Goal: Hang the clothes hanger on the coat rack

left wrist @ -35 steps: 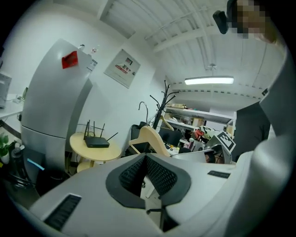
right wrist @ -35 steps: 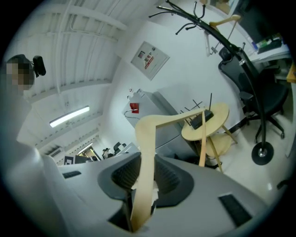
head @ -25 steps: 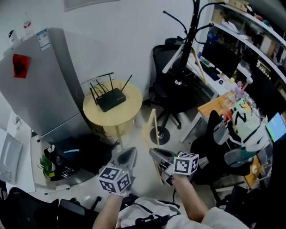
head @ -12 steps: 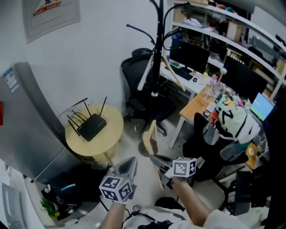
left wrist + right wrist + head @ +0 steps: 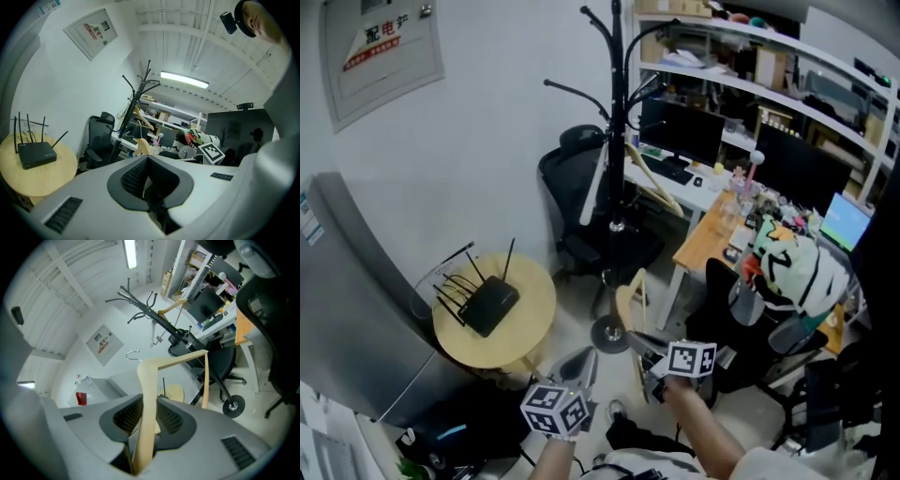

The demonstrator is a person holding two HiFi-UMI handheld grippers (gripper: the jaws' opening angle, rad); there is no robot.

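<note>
Right gripper (image 5: 634,339) is clamping the wooden hanger (image 5: 624,302); left gripper (image 5: 584,361) is sitting closed, empty. Red-lettered wall panel (image 5: 382,52); office chair (image 5: 567,183) is crowding the coat rack (image 5: 617,122).

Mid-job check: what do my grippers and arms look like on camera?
The left gripper and right gripper are pale grey moulded shells, their jaws lined with dark, finely ribbed pads. Each carries a white cube printed with black square markers. Forearms are bare; a light sleeve shows above the right one.
</note>
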